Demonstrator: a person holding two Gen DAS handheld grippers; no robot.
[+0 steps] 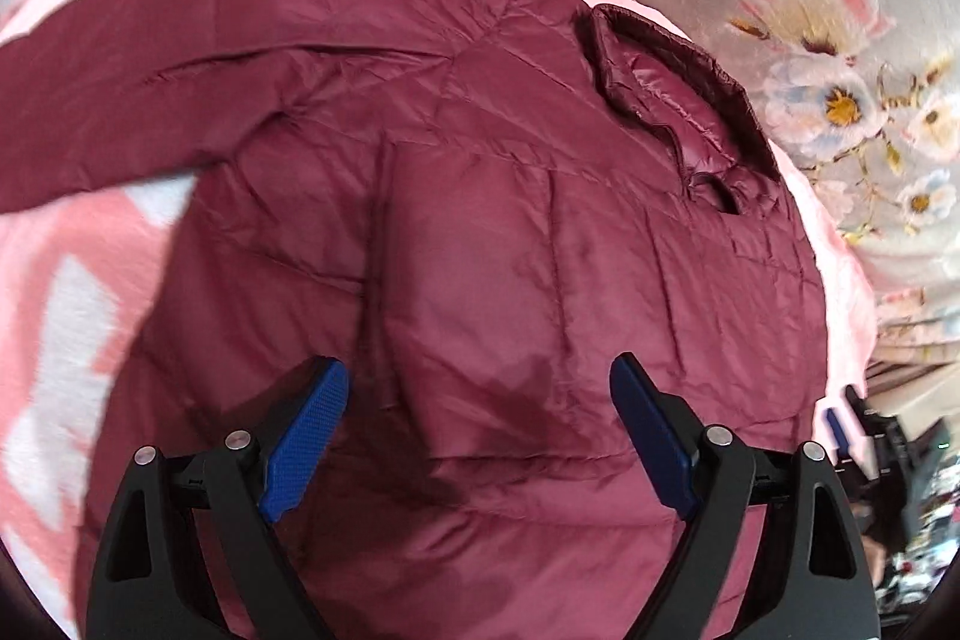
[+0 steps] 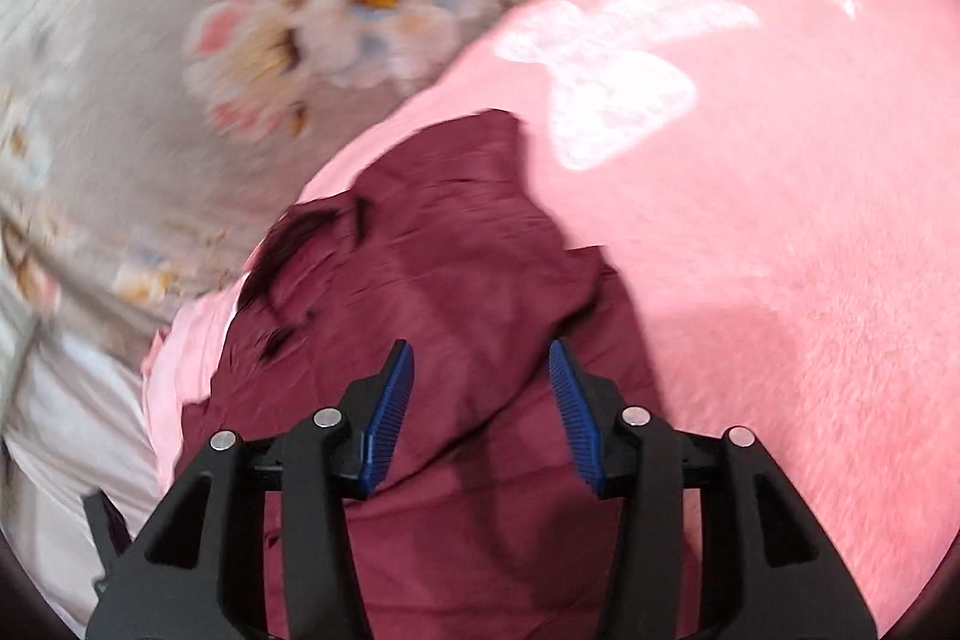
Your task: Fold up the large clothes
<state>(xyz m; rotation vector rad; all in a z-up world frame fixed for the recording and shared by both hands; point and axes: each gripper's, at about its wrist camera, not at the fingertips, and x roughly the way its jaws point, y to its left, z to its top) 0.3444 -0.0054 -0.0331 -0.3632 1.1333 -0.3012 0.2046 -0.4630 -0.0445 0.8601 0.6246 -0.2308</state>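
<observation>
A maroon quilted puffer jacket [image 1: 480,220] lies spread on a pink blanket [image 1: 72,280]. Its collar [image 1: 672,88] is at the upper right and one sleeve [image 1: 120,112] stretches to the left. My left gripper [image 1: 480,382] is open and empty, hovering over the jacket's body. In the right wrist view the jacket [image 2: 456,280] shows as a rumpled part with its dark collar edge [image 2: 288,250] at the left. My right gripper [image 2: 480,370] is open over that fabric, holding nothing. The right view is motion-blurred.
The pink blanket [image 2: 750,220] with white patches lies on a grey floral bedsheet [image 1: 810,40], which also shows in the right wrist view [image 2: 180,40]. The bed edge and dark clutter [image 1: 900,460] are at the far right. White fabric [image 2: 66,430] hangs at the lower left.
</observation>
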